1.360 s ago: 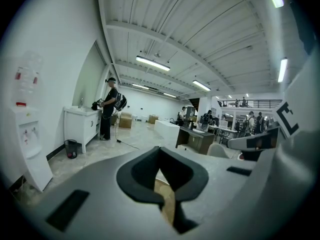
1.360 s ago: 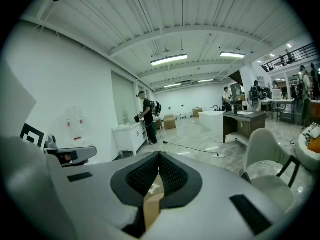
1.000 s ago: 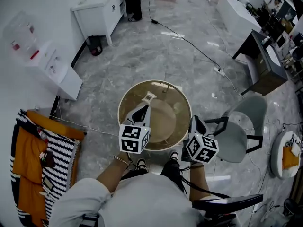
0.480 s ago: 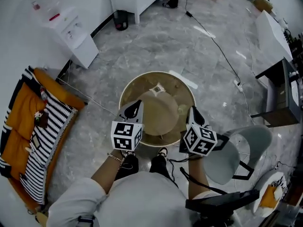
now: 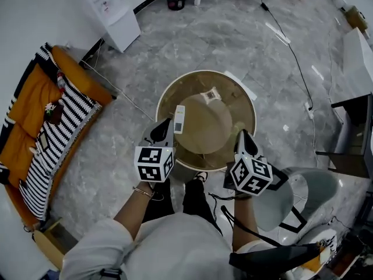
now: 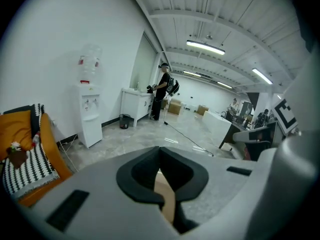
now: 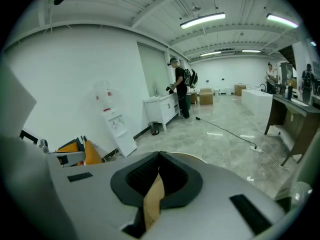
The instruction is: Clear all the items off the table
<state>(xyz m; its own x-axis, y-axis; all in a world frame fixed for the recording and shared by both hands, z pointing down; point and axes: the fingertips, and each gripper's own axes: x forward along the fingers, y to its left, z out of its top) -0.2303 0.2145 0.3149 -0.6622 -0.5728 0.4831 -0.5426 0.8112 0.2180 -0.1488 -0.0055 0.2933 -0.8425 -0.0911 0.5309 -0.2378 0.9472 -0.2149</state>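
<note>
A round tan table (image 5: 192,86) stands in front of me in the head view. On it lie a slim white remote-like item (image 5: 179,119) near the left side and a small square card (image 5: 211,95) further back. A pale item (image 5: 239,126) at the right rim is too small to tell. My left gripper (image 5: 164,132) is over the near left rim, just beside the white item, with its jaws shut and nothing in them. My right gripper (image 5: 243,139) is over the near right rim, shut and holding nothing. The left gripper (image 6: 160,151) and the right gripper (image 7: 159,156) each show closed black jaws.
An orange and striped couch (image 5: 41,115) stands at the left, with a water dispenser (image 5: 108,7) behind it. A grey chair (image 5: 291,194) is close at my right. A cable (image 5: 291,51) runs across the marble floor. A person (image 6: 162,91) stands by a white cabinet far off.
Both grippers have come down and forward to the table's near rim. The head view has swung, so the table sits higher and the couch fuller. The slim white item now shows beside the left gripper.
</note>
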